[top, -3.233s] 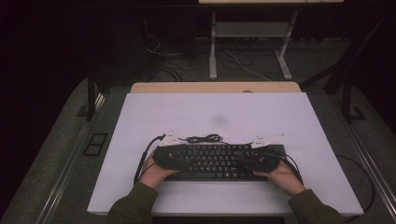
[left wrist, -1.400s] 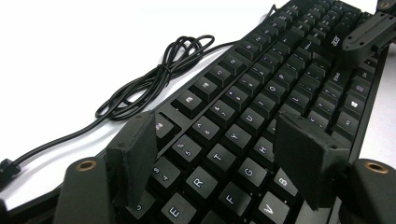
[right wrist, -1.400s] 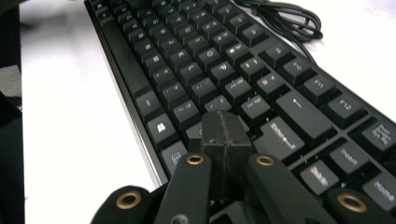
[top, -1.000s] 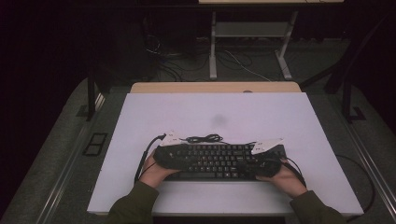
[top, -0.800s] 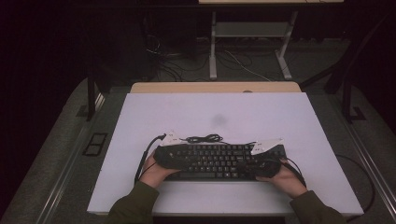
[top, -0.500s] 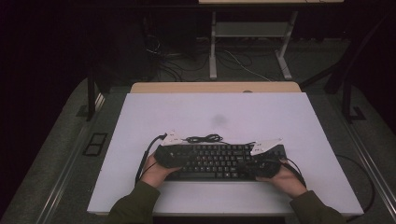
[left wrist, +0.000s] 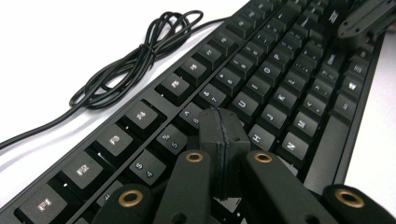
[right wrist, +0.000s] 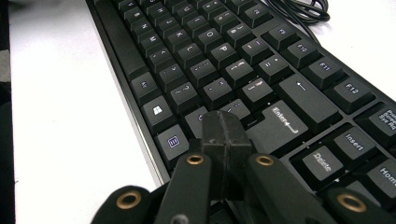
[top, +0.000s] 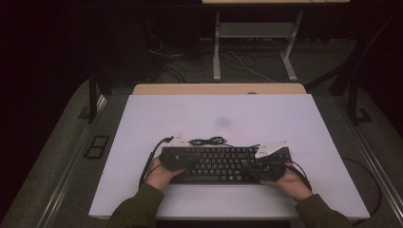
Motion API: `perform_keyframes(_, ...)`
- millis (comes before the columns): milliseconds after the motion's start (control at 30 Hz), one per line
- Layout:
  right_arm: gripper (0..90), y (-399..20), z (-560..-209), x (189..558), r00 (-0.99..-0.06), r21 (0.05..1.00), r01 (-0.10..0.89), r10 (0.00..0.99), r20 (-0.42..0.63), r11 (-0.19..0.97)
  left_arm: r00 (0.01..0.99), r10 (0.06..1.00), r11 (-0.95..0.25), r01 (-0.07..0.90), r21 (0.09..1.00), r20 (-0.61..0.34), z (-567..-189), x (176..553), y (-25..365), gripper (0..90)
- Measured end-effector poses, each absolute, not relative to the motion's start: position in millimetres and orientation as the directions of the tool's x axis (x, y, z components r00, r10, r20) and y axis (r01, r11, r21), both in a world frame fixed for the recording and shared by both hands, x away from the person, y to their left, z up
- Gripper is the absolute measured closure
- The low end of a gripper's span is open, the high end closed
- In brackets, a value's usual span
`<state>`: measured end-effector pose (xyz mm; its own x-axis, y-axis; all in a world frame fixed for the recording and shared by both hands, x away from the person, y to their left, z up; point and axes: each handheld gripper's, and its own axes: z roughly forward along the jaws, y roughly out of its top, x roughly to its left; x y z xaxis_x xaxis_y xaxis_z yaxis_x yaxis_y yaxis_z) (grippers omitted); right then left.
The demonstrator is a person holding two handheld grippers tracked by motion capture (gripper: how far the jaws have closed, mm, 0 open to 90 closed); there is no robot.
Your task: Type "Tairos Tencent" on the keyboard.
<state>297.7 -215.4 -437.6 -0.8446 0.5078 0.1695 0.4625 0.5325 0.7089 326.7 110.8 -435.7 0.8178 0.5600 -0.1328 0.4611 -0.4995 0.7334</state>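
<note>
The left gripper (left wrist: 219, 140) has just been closing and now its jaws are pressed together with nothing between them, tips over the number-row keys of the keyboard (top: 223, 164). The right gripper (right wrist: 223, 140) is pressed together too — empty, its tips by the Enter key at the other end. The keyboard lies near the worktop's (top: 247, 114) front edge, its cable (left wrist: 135, 60) coiled just behind it — on the white surface.
</note>
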Motion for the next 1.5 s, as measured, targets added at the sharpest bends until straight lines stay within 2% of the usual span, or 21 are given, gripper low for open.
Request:
perform_keyframes(700, 89.5, -215.9, -434.4, 297.5, -0.846, 0.724, 0.456, 0.505, 0.171, 0.518, 0.806, 0.569, -0.448, 0.469, 0.761, -0.161, -428.6, 323.5, 116.0, 89.3)
perform_keyframes(900, 89.3, -217.3, -431.2, 299.1, -0.839, 0.747, 0.459, 0.511, 0.186, 0.482, 0.806, 0.567, -0.440, 0.470, 0.765, -0.169, -427.5, 321.7, 118.5, 84.3)
perform_keyframes(1100, 73.2, -218.5, -430.3, 302.6, -0.830, 0.766, 0.466, 0.518, 0.206, 0.442, 0.804, 0.569, -0.431, 0.471, 0.770, -0.173, -426.6, 318.6, 121.2, 80.8)
perform_keyframes(1333, 54.6, -215.7, -430.1, 306.7, -0.826, 0.782, 0.465, 0.521, 0.215, 0.414, 0.799, 0.575, -0.430, 0.477, 0.767, -0.175, -424.7, 314.7, 126.9, 88.9)
perform_keyframes(1500, 42.5, -212.0, -430.2, 309.8, -0.826, 0.792, 0.459, 0.522, 0.214, 0.402, 0.791, 0.588, -0.426, 0.482, 0.766, -0.171, -424.6, 311.8, 132.7, 89.3)
